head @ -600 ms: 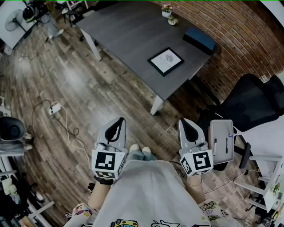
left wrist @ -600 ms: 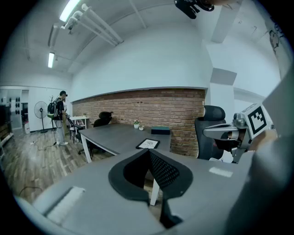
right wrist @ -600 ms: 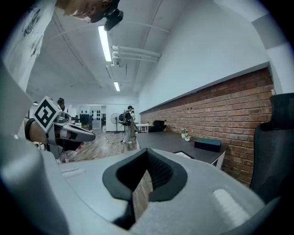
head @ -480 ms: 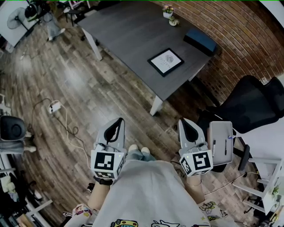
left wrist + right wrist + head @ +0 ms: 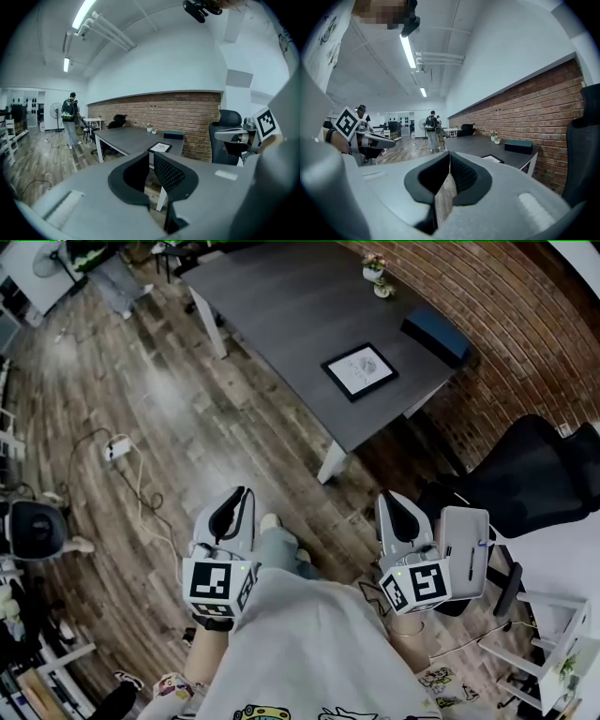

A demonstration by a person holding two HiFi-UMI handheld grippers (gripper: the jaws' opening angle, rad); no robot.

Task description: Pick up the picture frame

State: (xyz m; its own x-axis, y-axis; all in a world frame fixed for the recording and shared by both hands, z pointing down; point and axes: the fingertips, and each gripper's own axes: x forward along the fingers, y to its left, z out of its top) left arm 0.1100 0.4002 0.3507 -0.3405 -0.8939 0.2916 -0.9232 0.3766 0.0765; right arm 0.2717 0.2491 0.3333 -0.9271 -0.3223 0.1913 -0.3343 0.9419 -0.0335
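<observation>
Picture frame (image 5: 360,371) flat on the bench (image 5: 281,306) near its front corner, box (image 5: 436,336) right of it along the brick wall (image 5: 511,324), potted plants (image 5: 375,270) behind both, office chair (image 5: 534,474) right of the bench, left claw (image 5: 241,499) and right claw (image 5: 386,502) over the floor (image 5: 169,409), well before the bench.

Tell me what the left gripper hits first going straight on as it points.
Likely the table at its near corner above the white leg, just short of the frame. The way there looks free; depth is unclear.
</observation>
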